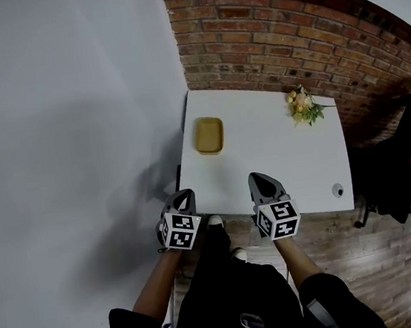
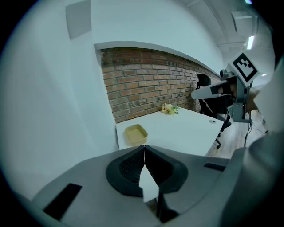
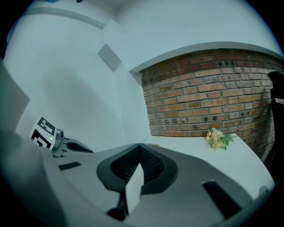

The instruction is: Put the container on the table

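A shallow yellow container (image 1: 208, 135) rests on the white table (image 1: 282, 171) near its left edge; it also shows in the left gripper view as the container (image 2: 135, 134), beyond the jaw tips. My left gripper (image 1: 184, 195) hovers at the table's near left corner, shut and empty. My right gripper (image 1: 261, 179) is over the table's near edge, also shut with nothing in it. In the left gripper view my left gripper (image 2: 144, 147) has its tips touching. The right gripper (image 3: 139, 146) meets at its tips in its own view.
A small bunch of flowers (image 1: 302, 104) lies at the table's far right, before a brick wall (image 1: 286, 34). A white wall (image 1: 66, 141) runs along the left. A dark office chair (image 1: 389, 171) stands right of the table, on wooden floor. A round cable port (image 1: 337, 190) sits near the front right corner.
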Demonstrator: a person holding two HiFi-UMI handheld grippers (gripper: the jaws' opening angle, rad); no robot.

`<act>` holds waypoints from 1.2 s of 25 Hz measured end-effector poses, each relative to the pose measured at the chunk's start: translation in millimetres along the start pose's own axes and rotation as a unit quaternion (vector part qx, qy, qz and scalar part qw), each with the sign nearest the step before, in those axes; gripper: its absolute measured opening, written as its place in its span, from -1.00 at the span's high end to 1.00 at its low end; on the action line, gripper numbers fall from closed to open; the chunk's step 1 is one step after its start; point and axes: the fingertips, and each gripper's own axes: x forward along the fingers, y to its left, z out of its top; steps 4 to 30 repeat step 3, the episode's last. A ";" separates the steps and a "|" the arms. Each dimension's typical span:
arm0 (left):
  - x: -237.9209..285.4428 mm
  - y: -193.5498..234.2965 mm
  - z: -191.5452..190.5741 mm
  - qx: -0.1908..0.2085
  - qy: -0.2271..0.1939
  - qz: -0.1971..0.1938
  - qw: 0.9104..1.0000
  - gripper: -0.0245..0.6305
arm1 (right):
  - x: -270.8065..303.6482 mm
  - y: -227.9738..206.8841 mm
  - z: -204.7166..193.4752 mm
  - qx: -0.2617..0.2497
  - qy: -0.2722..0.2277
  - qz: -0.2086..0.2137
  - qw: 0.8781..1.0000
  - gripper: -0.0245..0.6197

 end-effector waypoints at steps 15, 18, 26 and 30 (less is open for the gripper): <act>-1.6 1.6 0.1 -0.001 0.002 0.002 1.000 0.88 | 1.6 1.5 1.9 0.000 0.002 0.002 1.000 0.86; -1.6 1.6 0.1 -0.001 0.002 0.002 1.000 0.88 | 1.6 1.5 1.9 0.000 0.002 0.002 1.000 0.86; -1.6 1.6 0.1 -0.001 0.002 0.002 1.000 0.88 | 1.6 1.5 1.9 0.000 0.002 0.002 1.000 0.86; -1.6 1.6 0.1 -0.001 0.002 0.002 1.000 0.88 | 1.6 1.5 1.9 0.000 0.002 0.002 1.000 0.86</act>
